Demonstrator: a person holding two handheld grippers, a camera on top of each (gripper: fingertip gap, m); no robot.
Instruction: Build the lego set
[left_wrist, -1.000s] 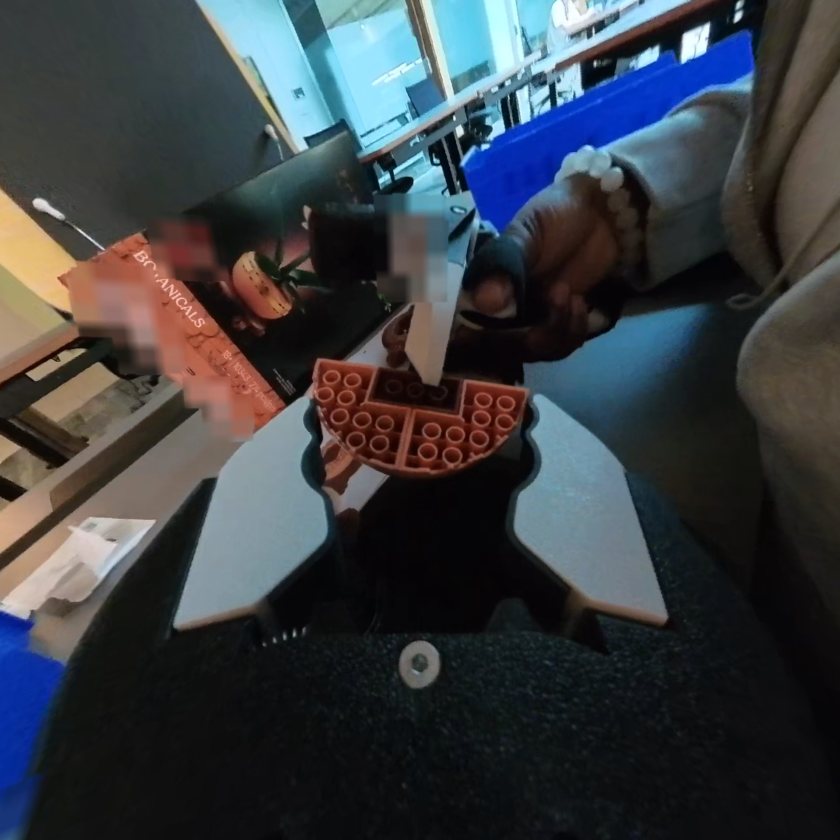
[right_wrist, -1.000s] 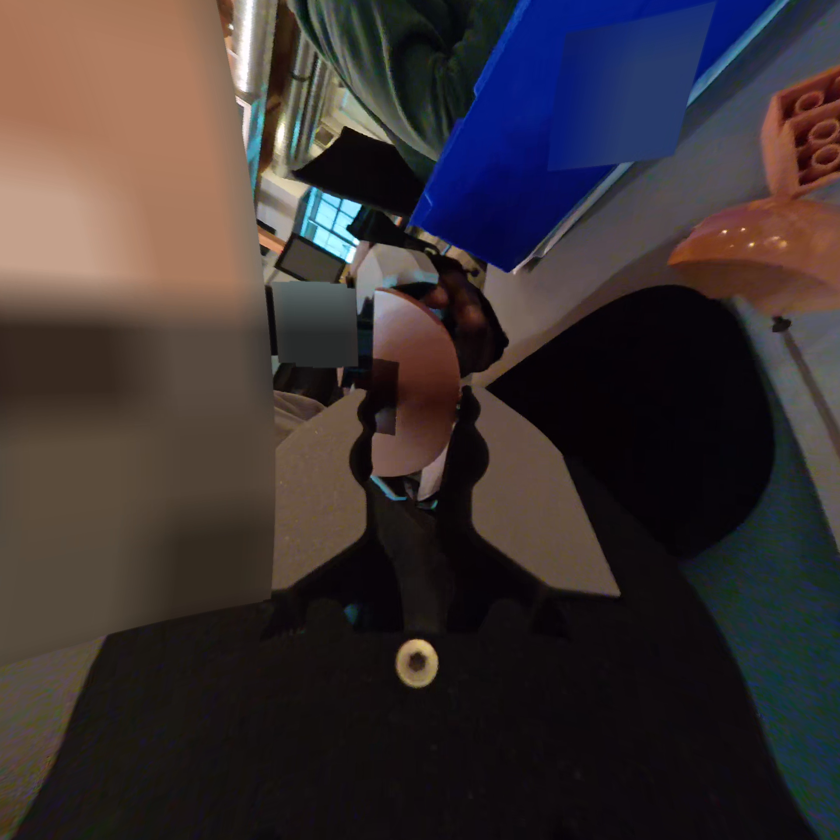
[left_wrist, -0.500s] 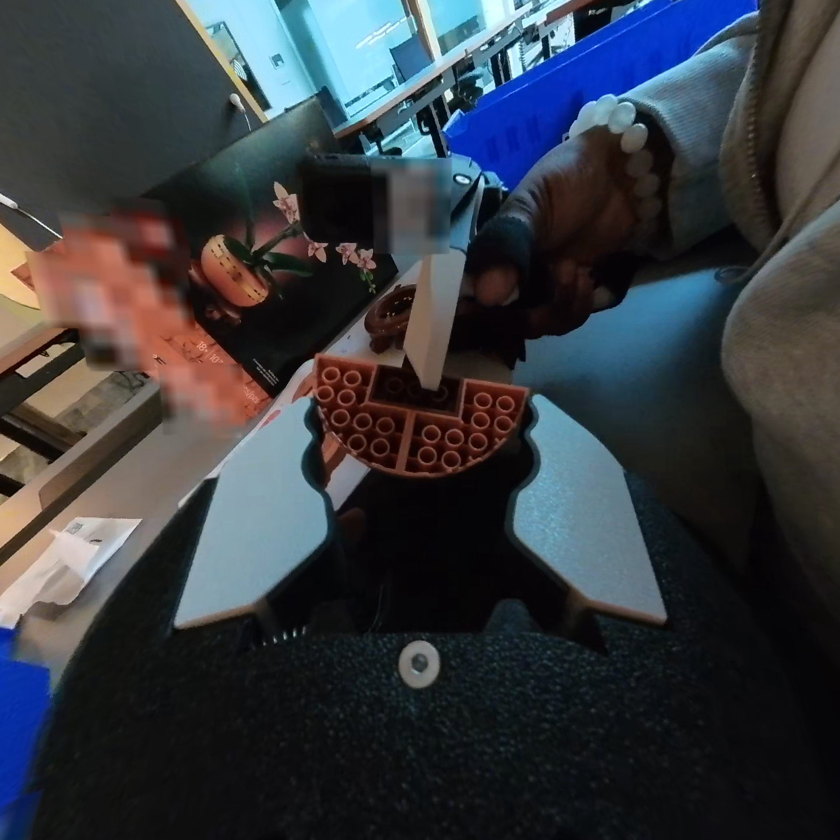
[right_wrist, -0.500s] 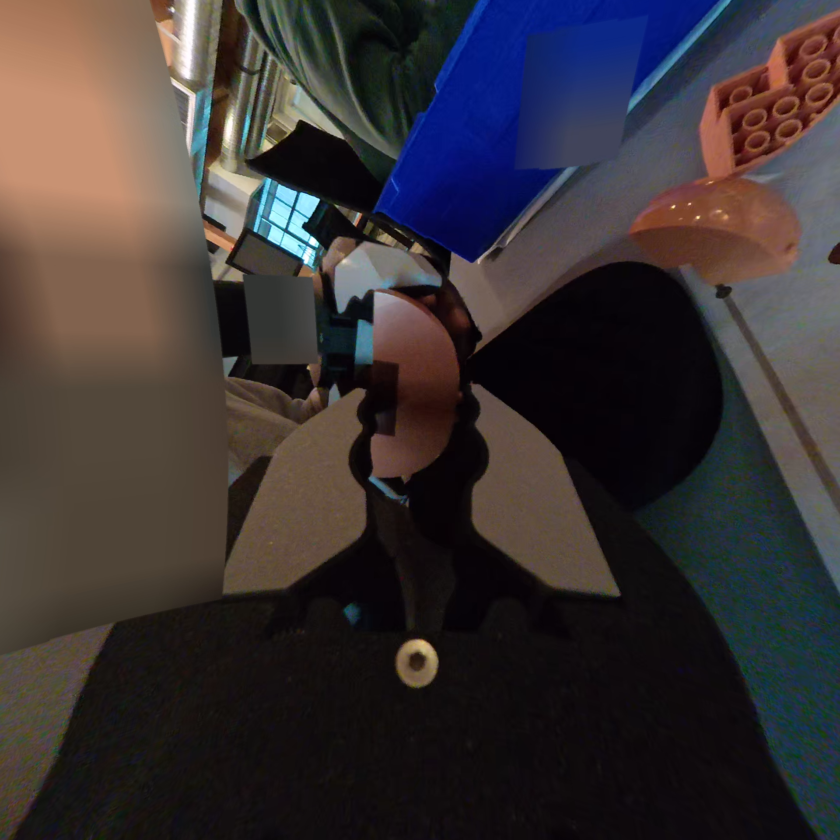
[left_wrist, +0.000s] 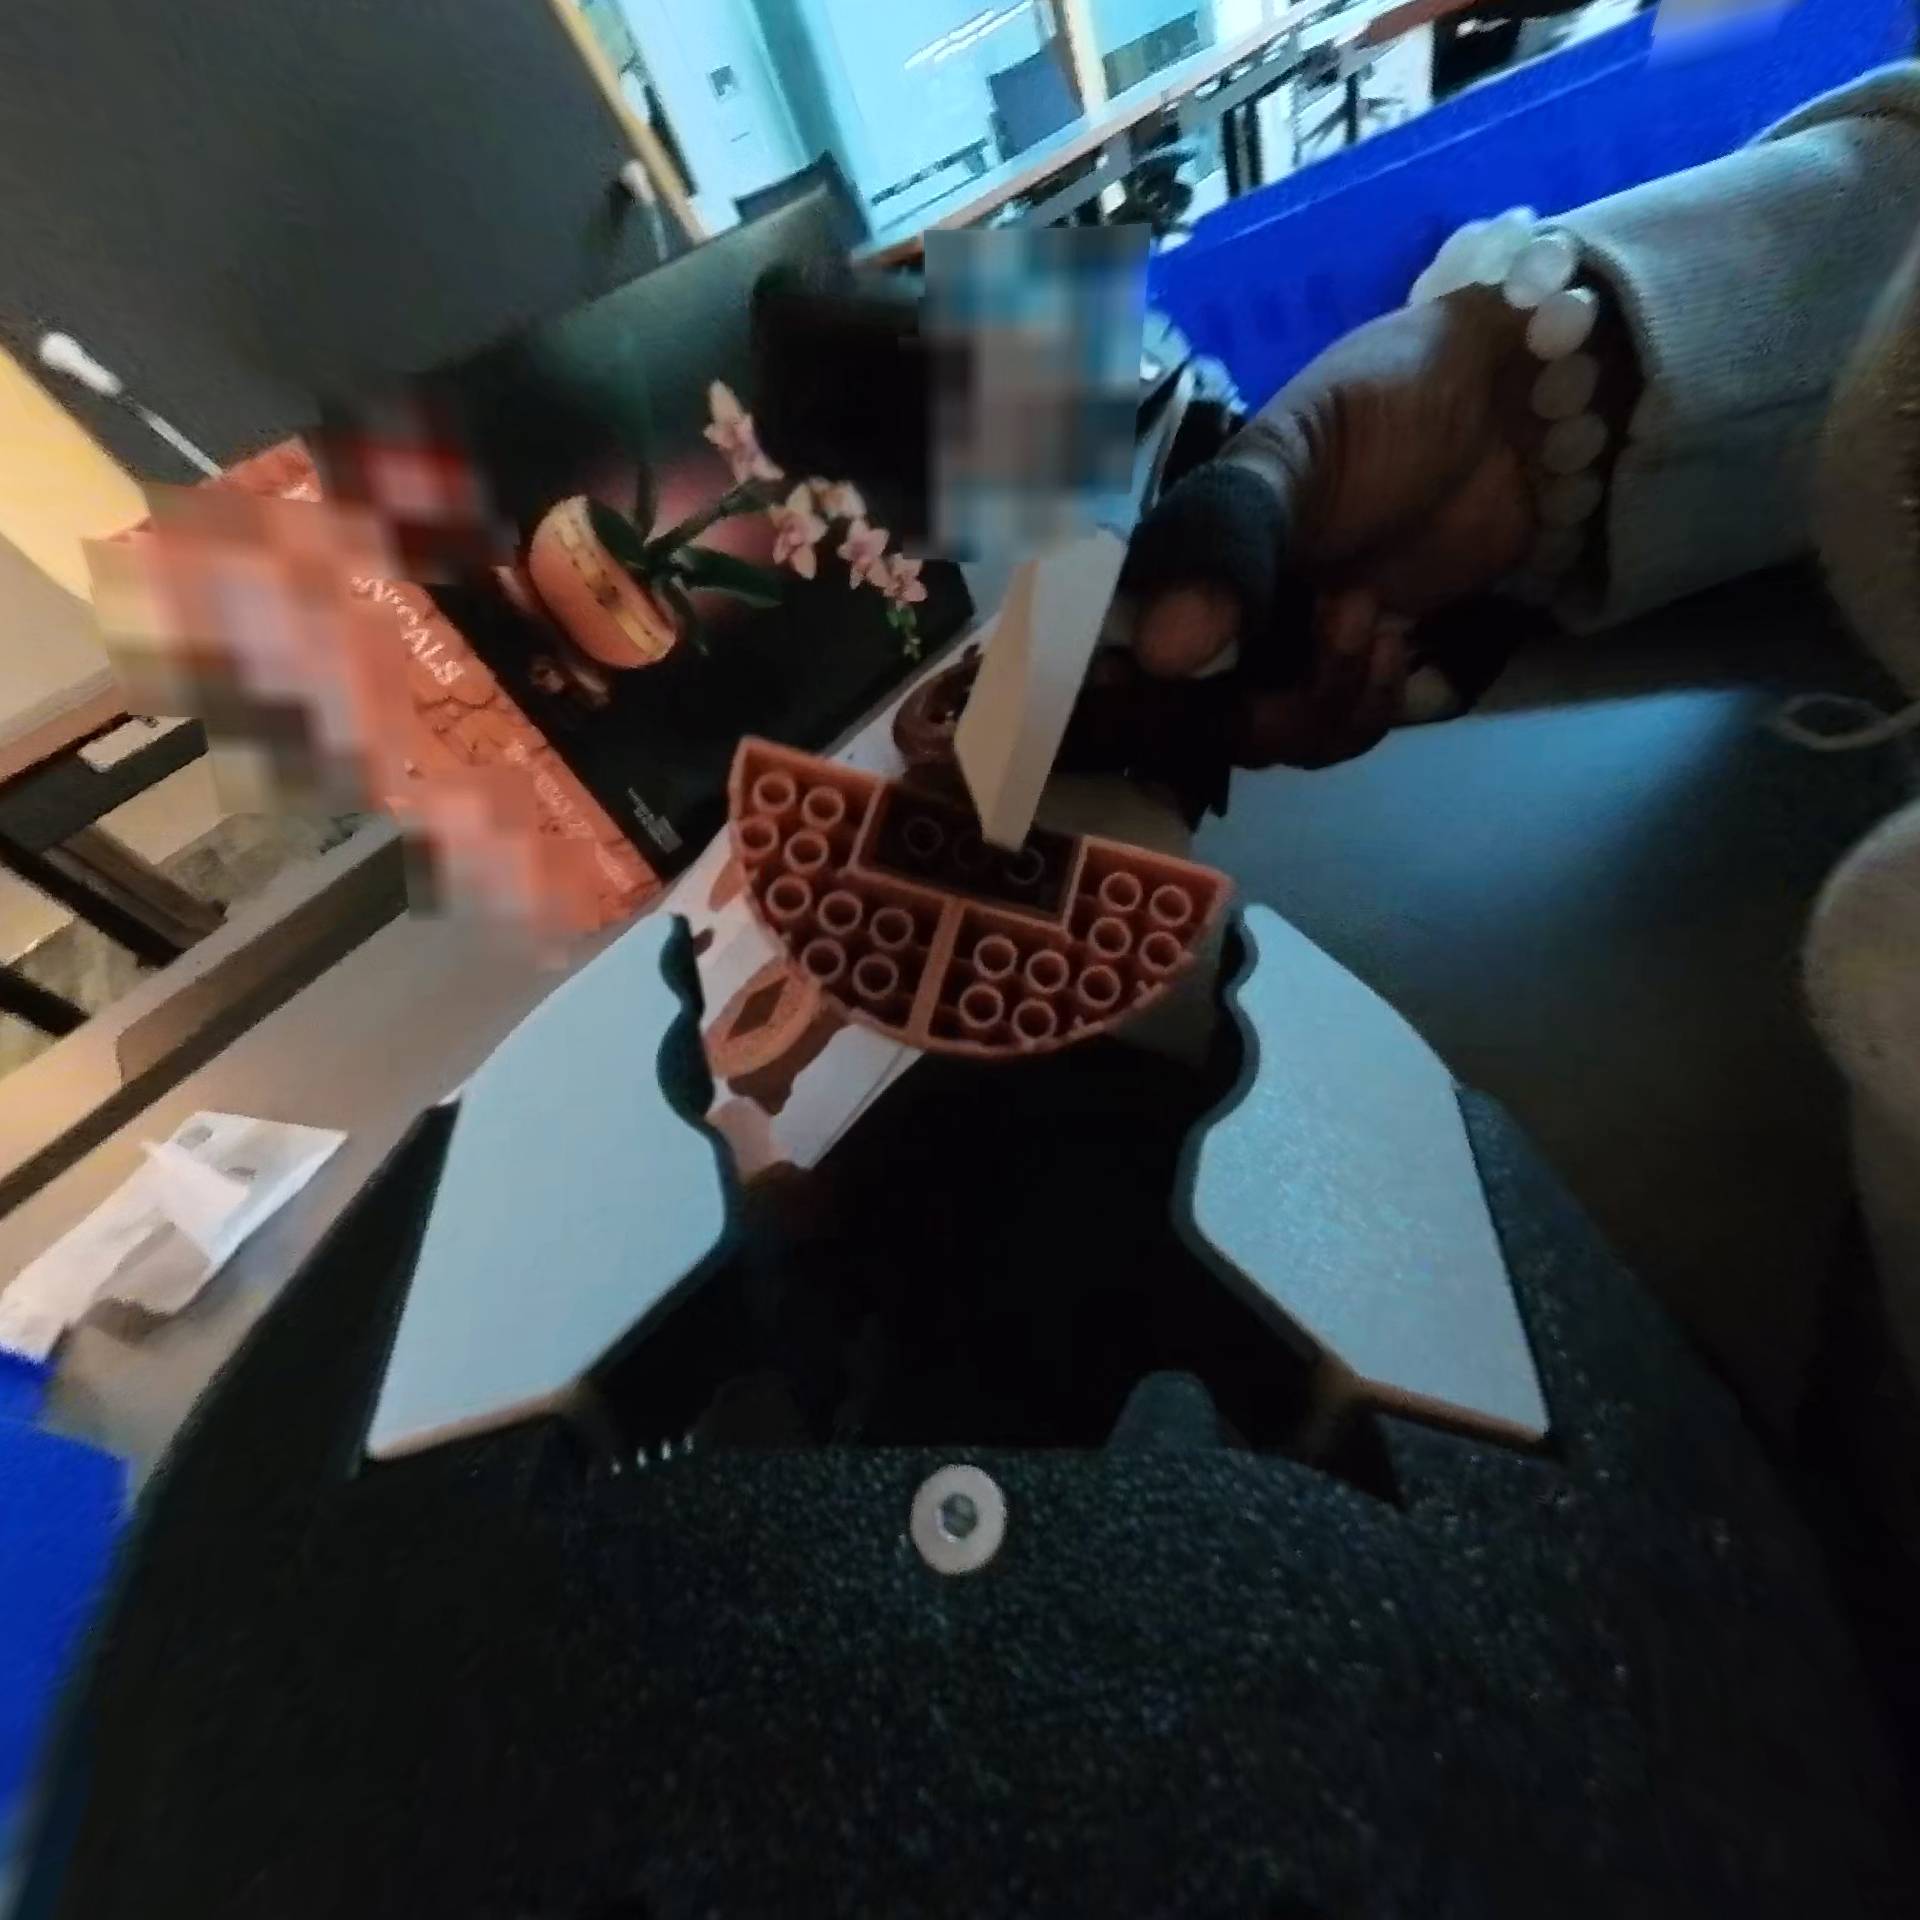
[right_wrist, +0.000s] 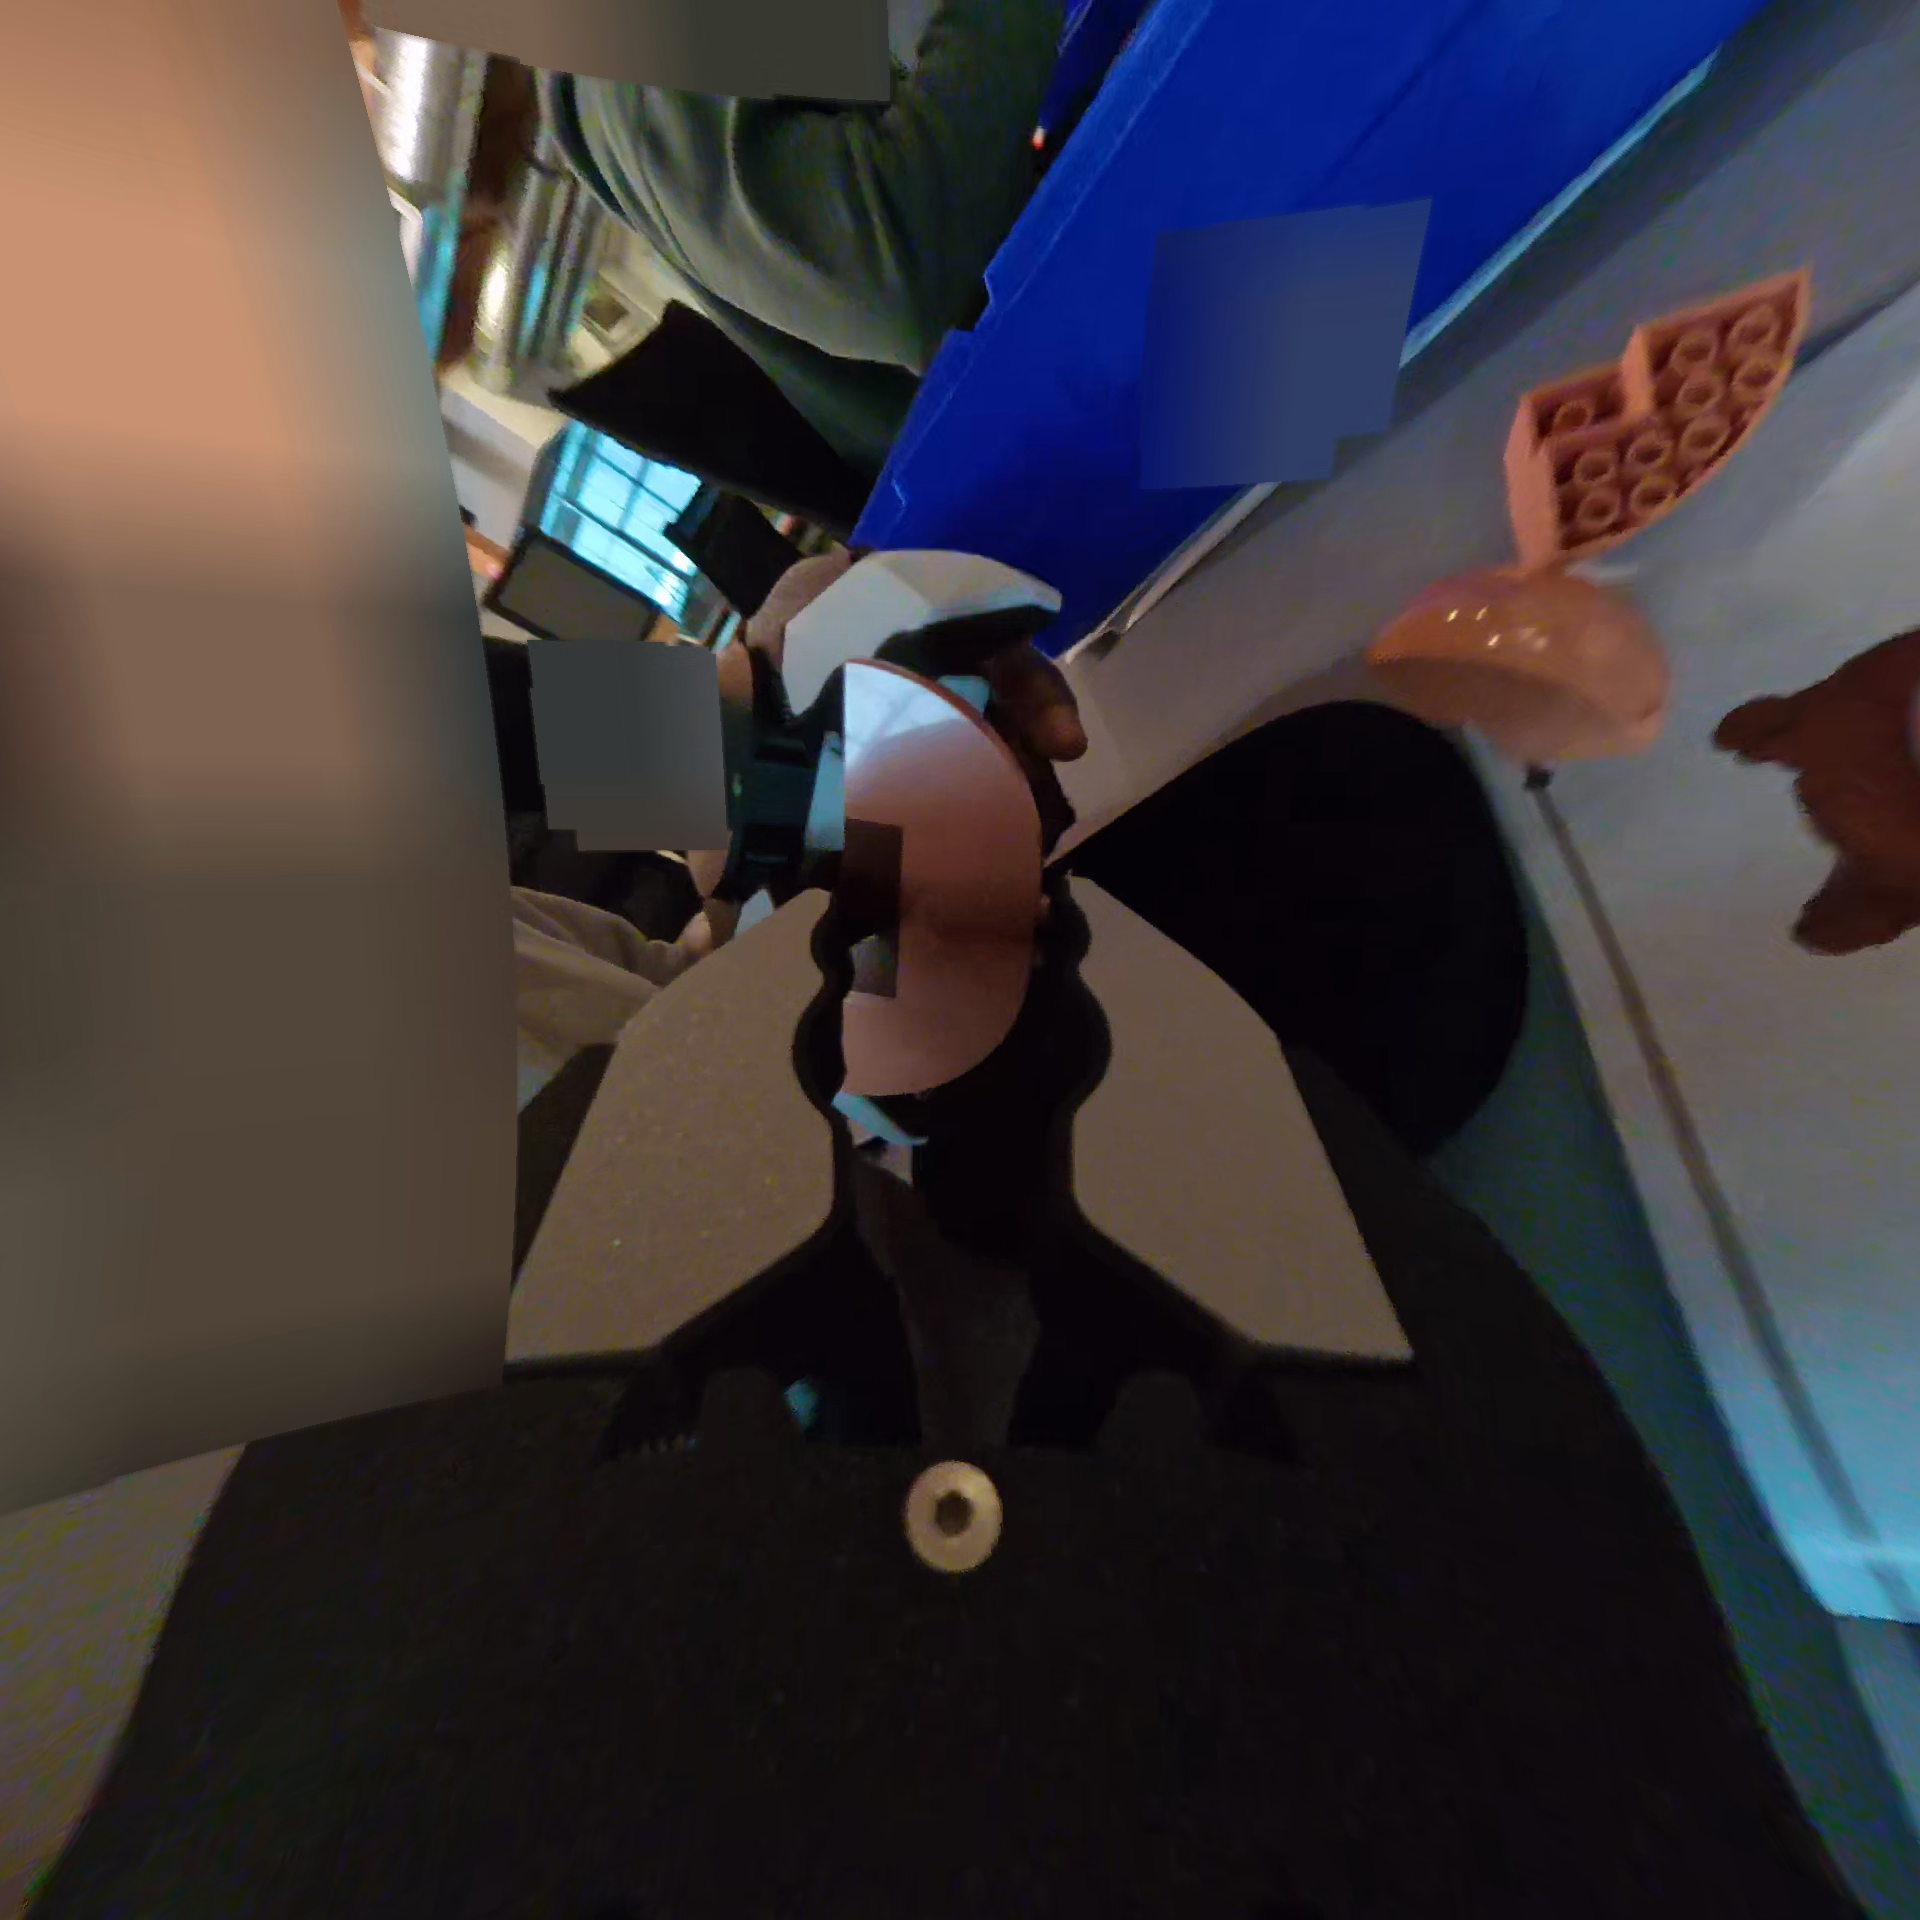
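A half-round terracotta brick piece (left_wrist: 966, 935), with a dark brown brick in its recess, hangs tilted between my left gripper's (left_wrist: 956, 935) fingers (left_wrist: 582, 1195). These stand wide apart, with a gap showing at the left pad, so it is open. The right gripper's beige finger (left_wrist: 1039, 686) reaches the dark brick from above. In the right wrist view my right gripper (right_wrist: 945, 914) is shut on the same piece (right_wrist: 945, 831), pads against its flat side and its smooth domed side. The left gripper (right_wrist: 904, 623) shows just behind it.
A box with a flower picture (left_wrist: 623, 582), a booklet (left_wrist: 800, 1091), a dark brown ring piece (left_wrist: 935, 717) and a crumpled white bag (left_wrist: 177, 1205) lie on the grey table. A quarter-round brick (right_wrist: 1662, 416), a dome piece (right_wrist: 1527, 675) and a blue bin (right_wrist: 1195, 260) are to the right. My left and right fingertips are right by each other.
My left gripper's fingers have spread and let go of the half-round piece, which has tilted. My right gripper has stayed shut on it.
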